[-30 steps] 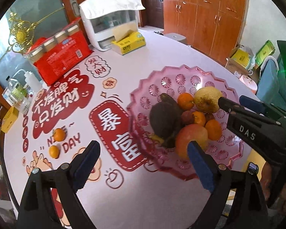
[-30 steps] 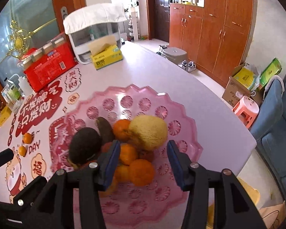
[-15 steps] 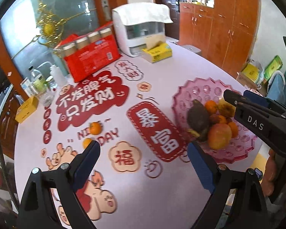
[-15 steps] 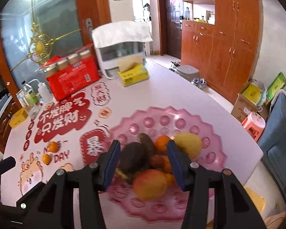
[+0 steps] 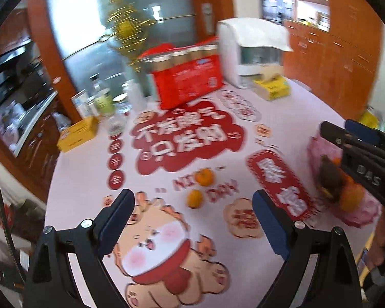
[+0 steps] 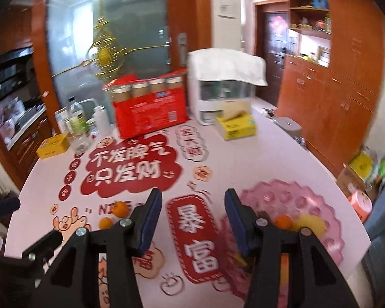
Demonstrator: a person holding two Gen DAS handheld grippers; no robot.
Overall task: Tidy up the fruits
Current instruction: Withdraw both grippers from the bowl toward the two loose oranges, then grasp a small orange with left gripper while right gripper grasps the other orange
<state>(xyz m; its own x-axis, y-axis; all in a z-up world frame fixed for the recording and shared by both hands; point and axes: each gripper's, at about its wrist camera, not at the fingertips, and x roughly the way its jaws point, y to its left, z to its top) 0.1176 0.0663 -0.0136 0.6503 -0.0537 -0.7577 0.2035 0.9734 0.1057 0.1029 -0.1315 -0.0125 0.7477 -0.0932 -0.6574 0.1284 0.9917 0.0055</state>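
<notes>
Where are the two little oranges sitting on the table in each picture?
Left wrist: two little oranges sit in the middle, just beyond the open left tongs.
Right wrist: lower left, beside the right tongs' left finger.
Shared landmark: the red box at the table's far side.
</notes>
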